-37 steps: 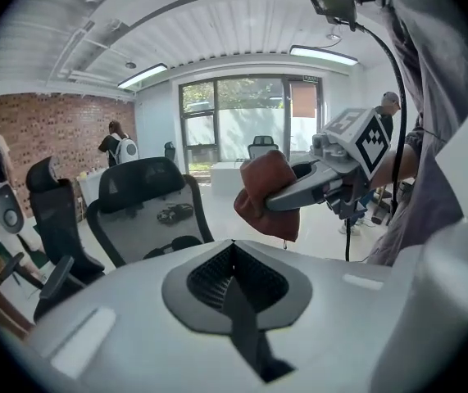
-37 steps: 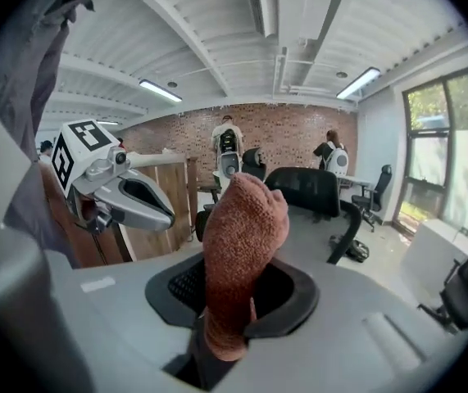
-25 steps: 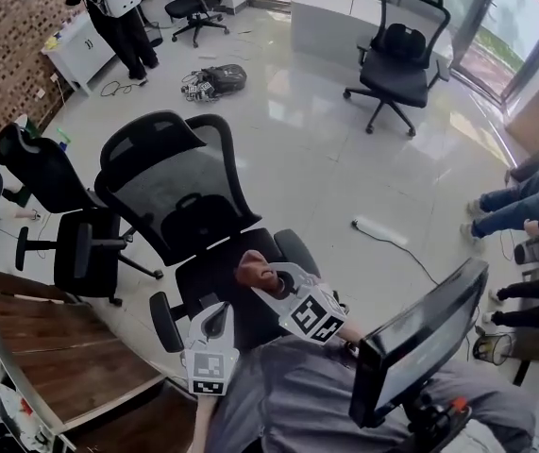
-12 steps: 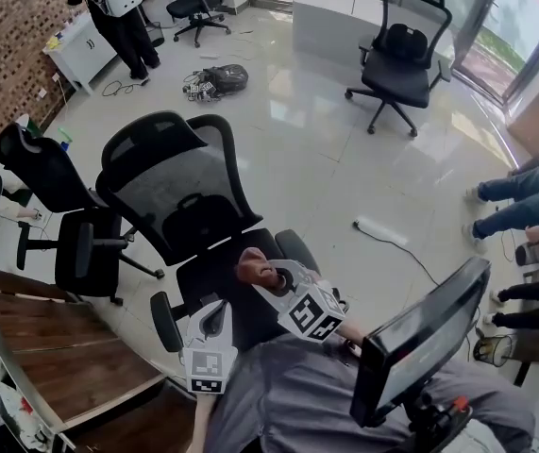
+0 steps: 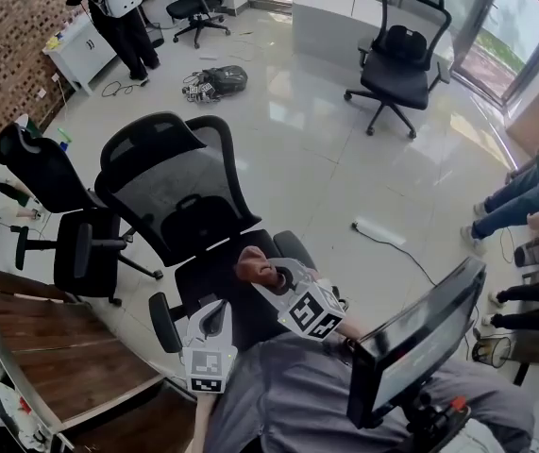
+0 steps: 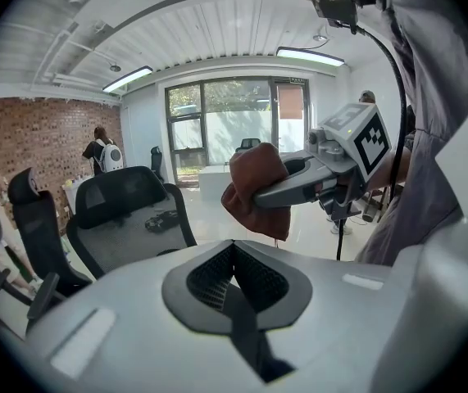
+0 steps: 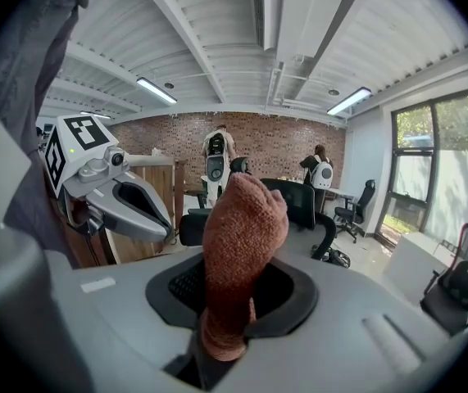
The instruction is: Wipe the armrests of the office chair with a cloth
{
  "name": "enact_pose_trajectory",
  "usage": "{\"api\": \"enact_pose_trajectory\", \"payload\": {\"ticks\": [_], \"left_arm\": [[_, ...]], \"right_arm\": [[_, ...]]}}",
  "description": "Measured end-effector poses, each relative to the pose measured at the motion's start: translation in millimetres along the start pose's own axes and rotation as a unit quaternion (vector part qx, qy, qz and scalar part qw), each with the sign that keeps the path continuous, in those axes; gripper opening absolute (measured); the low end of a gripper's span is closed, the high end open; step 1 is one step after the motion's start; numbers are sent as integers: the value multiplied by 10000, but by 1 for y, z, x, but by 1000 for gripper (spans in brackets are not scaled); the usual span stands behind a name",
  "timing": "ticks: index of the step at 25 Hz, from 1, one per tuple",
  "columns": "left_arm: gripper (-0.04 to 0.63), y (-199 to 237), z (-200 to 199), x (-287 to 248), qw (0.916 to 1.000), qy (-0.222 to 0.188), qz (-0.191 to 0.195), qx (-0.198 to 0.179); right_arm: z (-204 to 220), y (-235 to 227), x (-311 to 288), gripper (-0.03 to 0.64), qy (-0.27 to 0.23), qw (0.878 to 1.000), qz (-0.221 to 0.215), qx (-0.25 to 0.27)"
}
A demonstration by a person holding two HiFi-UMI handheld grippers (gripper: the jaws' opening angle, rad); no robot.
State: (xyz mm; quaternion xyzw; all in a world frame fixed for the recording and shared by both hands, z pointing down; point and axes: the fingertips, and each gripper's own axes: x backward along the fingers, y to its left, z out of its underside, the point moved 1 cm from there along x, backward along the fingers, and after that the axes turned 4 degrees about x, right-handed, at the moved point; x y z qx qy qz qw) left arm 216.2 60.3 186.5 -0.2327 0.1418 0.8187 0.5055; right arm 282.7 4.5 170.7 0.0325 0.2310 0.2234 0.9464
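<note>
No change, right gripper (image 5: 267, 276) fingers clamping cloth (image 7: 242, 228), left gripper (image 6: 234, 259) fingers closed, empty.

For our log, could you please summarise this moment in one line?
right gripper shut on cloth | left gripper shut, empty | cloth off armrests

You're in an open-plan office. Swivel chairs stand scattered over the glossy tiled floor (image 5: 326, 159): a big mesh chair (image 5: 170, 182) right below you, a left chair (image 5: 47, 173) beside it, a window chair (image 5: 396, 55) and a far chair (image 5: 196, 6). A monitor (image 5: 420, 343) sits at your right and a wooden desk (image 5: 52, 347) at your lower left. One wall (image 5: 5, 36) is bare brick with a white cabinet (image 5: 75, 50) against it. Tall windows (image 6: 225, 129) fill another side. Tube lights (image 7: 155, 89) run under the white slatted ceiling (image 7: 258, 23), and a person (image 5: 118, 8) stands at the far end.
</note>
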Motion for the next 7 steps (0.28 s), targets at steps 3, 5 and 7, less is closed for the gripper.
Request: {"api": "enact_pose_trajectory", "payload": {"ticks": [3, 5, 7], "left_arm": [[15, 1, -1, -1, 10000, -5, -1, 11], [15, 1, -1, -1, 10000, -2, 5, 22], [15, 0, 0, -2, 10000, 3, 13, 30]], "right_arm": [[-1, -1, 0, 89, 7, 10000, -10, -6], [0, -1, -1, 89, 7, 10000, -16, -19], [1, -1, -1, 89, 7, 10000, -15, -26]]}}
